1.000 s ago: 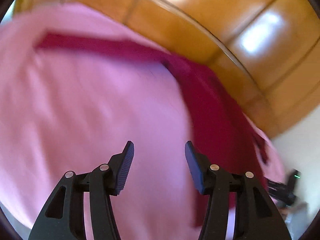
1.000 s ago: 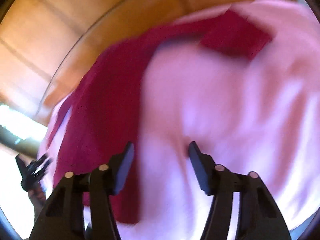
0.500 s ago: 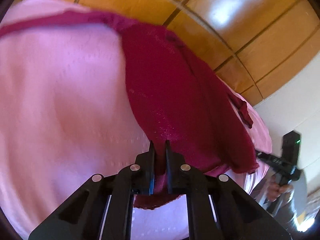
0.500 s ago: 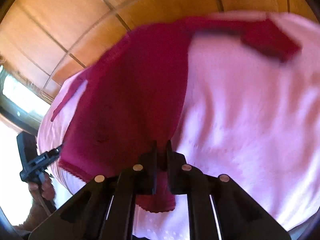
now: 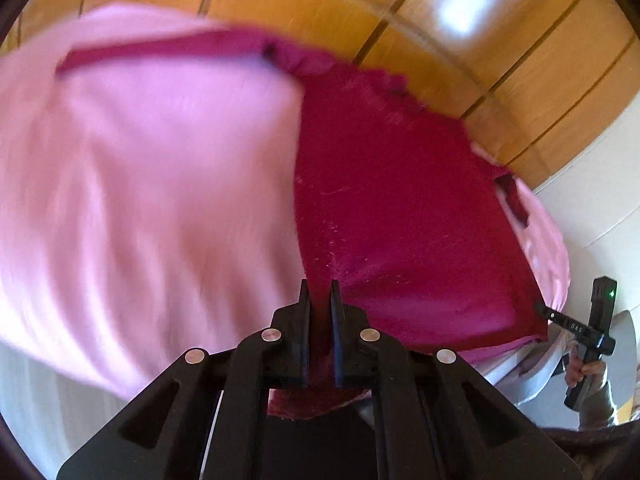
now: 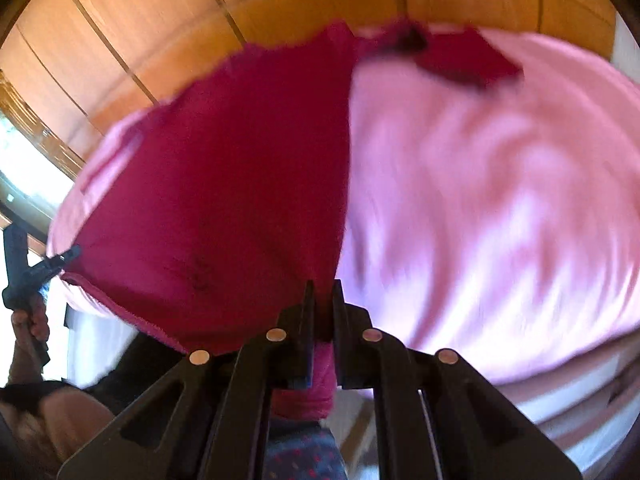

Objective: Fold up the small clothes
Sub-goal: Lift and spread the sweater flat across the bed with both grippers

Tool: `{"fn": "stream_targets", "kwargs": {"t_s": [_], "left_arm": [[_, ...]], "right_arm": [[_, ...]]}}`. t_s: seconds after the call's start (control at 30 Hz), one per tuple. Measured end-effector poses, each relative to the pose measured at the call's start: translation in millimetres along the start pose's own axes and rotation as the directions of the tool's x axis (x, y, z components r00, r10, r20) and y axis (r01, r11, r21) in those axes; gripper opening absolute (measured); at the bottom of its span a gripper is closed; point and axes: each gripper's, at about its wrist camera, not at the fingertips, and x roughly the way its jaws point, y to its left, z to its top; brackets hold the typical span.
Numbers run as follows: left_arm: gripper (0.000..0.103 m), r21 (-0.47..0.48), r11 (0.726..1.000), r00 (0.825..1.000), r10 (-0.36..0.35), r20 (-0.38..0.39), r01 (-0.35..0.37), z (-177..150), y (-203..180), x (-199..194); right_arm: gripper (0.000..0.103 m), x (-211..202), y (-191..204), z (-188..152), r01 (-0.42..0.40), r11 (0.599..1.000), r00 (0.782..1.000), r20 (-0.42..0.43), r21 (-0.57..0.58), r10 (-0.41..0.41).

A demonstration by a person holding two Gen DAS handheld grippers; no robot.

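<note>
Left wrist view: left gripper [image 5: 319,296] fingers pinched on near hem of crimson garment [image 5: 400,216]; cloth runs toward 1 o'clock over pink sheet [image 5: 152,184]. Right gripper [image 6: 323,294] likewise clamped; cloth spreads to 10 o'clock. Probably opposite hem corners; blurred.

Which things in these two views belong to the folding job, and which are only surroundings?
Job:
- dark red garment
- left tongs, shut on its near edge
- right tongs, shut on its near edge

Surroundings:
- pink sheet under the garment
- wooden panelling behind
</note>
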Motion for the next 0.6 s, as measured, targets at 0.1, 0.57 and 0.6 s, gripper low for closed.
{"fn": "stream_targets", "kwargs": {"t_s": [0.1,0.57,0.6], "left_arm": [[0.008,-0.003,0.999,0.999,0.036,-0.03,-0.037,-12,3,13],[0.04,-0.35,0.926,0.964,0.21,0.16,-0.144,91,77,-5],[0.04,-0.385,0.914,0.964,0.205,0.171,-0.126,98,85,-7]], "right_arm": [[0.006,9,-3,-1,0.005,1.0,1.0,-0.011,0.016,-0.005],[0.054,39,94,97,-0.046,0.987,0.979,0.188,-0.156,0.076],[0.055,46,104,100,-0.057,0.983,0.979,0.183,-0.175,0.089]]}}
